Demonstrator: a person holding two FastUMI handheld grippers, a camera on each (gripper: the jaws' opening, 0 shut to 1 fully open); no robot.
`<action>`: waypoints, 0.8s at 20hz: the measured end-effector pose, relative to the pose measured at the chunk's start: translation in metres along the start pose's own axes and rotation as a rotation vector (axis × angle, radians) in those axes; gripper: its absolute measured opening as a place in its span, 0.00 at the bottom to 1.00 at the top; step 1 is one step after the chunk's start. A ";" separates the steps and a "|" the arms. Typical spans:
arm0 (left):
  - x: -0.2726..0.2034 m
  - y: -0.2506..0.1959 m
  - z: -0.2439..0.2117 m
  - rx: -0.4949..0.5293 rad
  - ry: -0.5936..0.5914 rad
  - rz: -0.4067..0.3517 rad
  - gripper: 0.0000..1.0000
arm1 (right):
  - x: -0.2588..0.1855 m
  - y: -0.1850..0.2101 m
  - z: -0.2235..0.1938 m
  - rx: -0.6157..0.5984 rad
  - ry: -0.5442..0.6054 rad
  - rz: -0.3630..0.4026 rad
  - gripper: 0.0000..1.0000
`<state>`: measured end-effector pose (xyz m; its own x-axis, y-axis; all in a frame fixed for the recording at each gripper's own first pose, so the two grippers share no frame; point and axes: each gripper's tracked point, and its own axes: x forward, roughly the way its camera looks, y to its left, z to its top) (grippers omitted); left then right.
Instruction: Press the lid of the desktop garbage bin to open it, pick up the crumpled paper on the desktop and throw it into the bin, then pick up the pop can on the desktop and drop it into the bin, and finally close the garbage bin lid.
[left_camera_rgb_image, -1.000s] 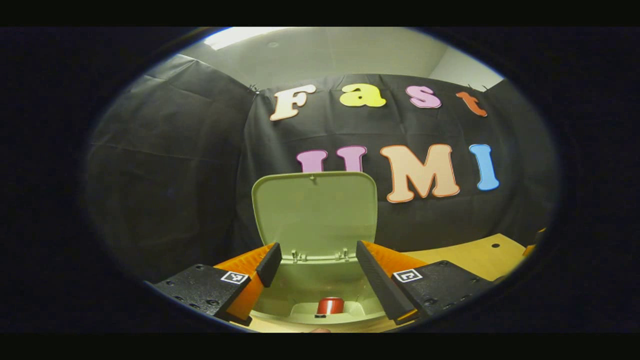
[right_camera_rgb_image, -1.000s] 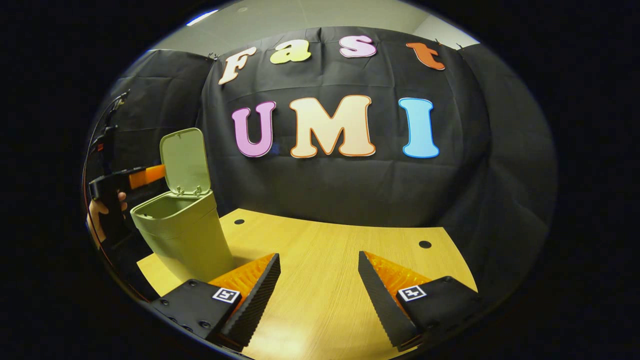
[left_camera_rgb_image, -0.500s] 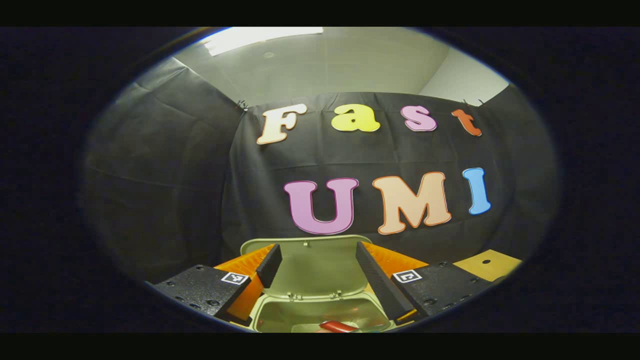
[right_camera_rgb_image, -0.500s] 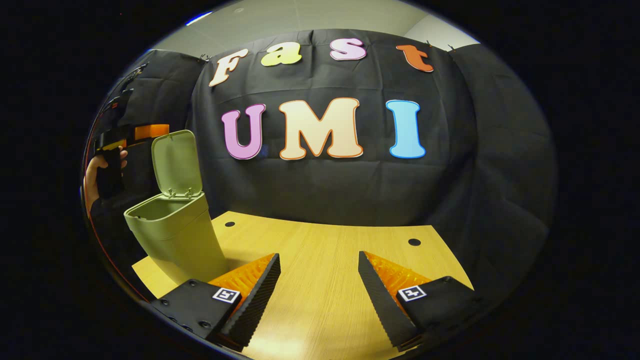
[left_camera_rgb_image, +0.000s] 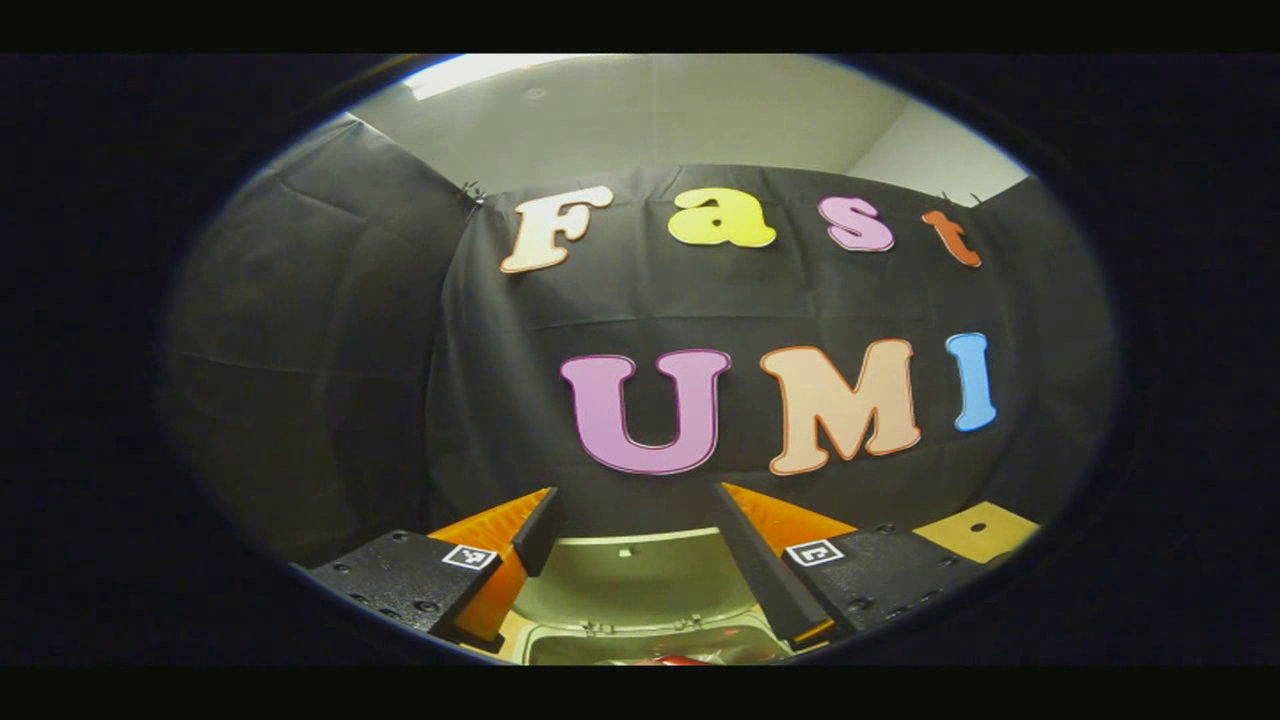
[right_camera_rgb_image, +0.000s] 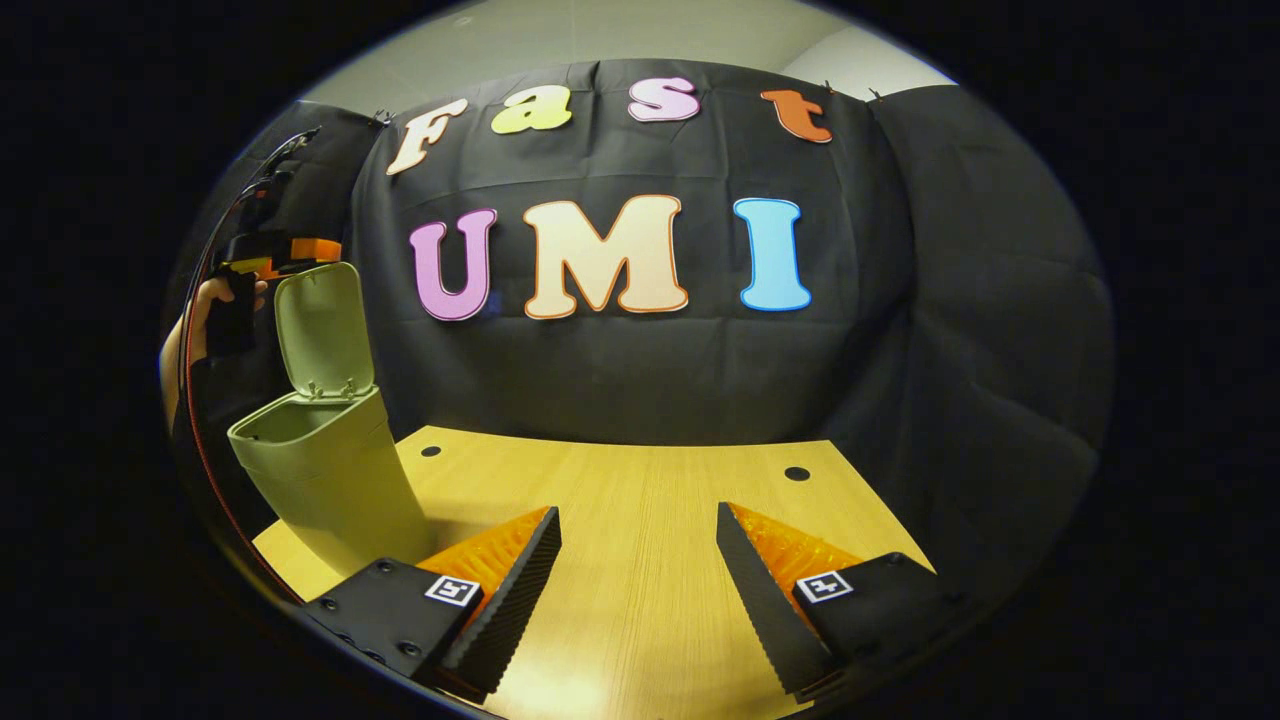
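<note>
Green plastic is what the coming move turns on: the garbage bin (right_camera_rgb_image: 325, 470) stands at the left edge of the wooden desktop (right_camera_rgb_image: 640, 520) with its lid (right_camera_rgb_image: 322, 325) swung up, near upright, hinged along the rim's far side. In the right gripper view we see our left gripper (right_camera_rgb_image: 285, 250) level with the lid's top edge and just beside it, held in a hand (right_camera_rgb_image: 205, 305); in the left gripper view the left gripper (left_camera_rgb_image: 640, 530) hangs above the lid (left_camera_rgb_image: 632, 578), jaws apart and empty. A red scrap, likely the pop can (left_camera_rgb_image: 670, 660), shows in the bin's mouth. Our right gripper (right_camera_rgb_image: 640, 545) hovers over bare desktop, well apart from the bin, jaws wide and empty. So we judge the left the nearer for closing the lid. We can read no brand or label on the bin.
</note>
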<state>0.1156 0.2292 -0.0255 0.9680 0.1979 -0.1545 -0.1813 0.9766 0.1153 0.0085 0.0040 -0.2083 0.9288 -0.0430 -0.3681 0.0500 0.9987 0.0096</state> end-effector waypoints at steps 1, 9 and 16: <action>0.000 0.000 0.004 -0.005 -0.019 0.001 0.89 | -0.001 -0.001 0.000 0.003 0.002 -0.002 0.99; -0.037 -0.006 -0.002 -0.026 -0.017 -0.006 0.92 | 0.006 0.003 0.003 -0.003 0.010 0.035 0.99; -0.085 -0.012 -0.021 -0.033 0.022 -0.002 0.92 | 0.012 0.019 0.007 -0.017 0.009 0.116 0.98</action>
<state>0.0319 0.2028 -0.0348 0.9643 0.1976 -0.1765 -0.1856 0.9792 0.0823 0.0234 0.0218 -0.2060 0.9247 0.0729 -0.3737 -0.0638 0.9973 0.0367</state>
